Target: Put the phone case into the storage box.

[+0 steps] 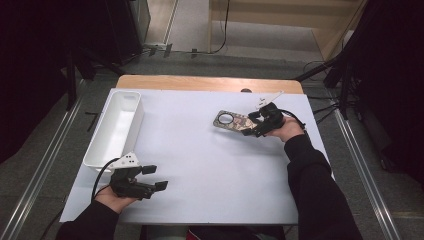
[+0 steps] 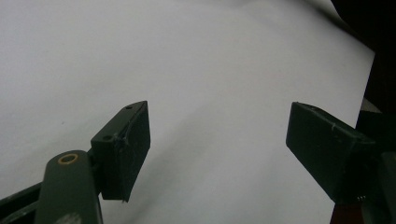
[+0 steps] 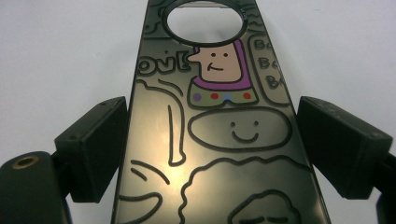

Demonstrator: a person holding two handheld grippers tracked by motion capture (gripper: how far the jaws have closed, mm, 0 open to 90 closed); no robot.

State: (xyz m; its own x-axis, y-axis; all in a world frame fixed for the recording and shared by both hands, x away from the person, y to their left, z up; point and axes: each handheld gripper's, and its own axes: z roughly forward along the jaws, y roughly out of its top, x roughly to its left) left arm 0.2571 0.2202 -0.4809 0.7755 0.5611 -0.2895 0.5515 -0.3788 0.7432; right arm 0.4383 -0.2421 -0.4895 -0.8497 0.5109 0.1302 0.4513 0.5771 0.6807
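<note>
Right gripper pinches tag by long edges, far right of table. I fear thin glossy edges slipping, tag twisting free. Left gripper wide, empty, near tray.

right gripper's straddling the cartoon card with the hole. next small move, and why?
Probably close the right gripper onto the card. In the right gripper view the jaws flank its long edges, but whether the pads already press is unclear. The card lies on the white table cover, and the white tray sits far left, so a firm grip should come before lifting.
</note>
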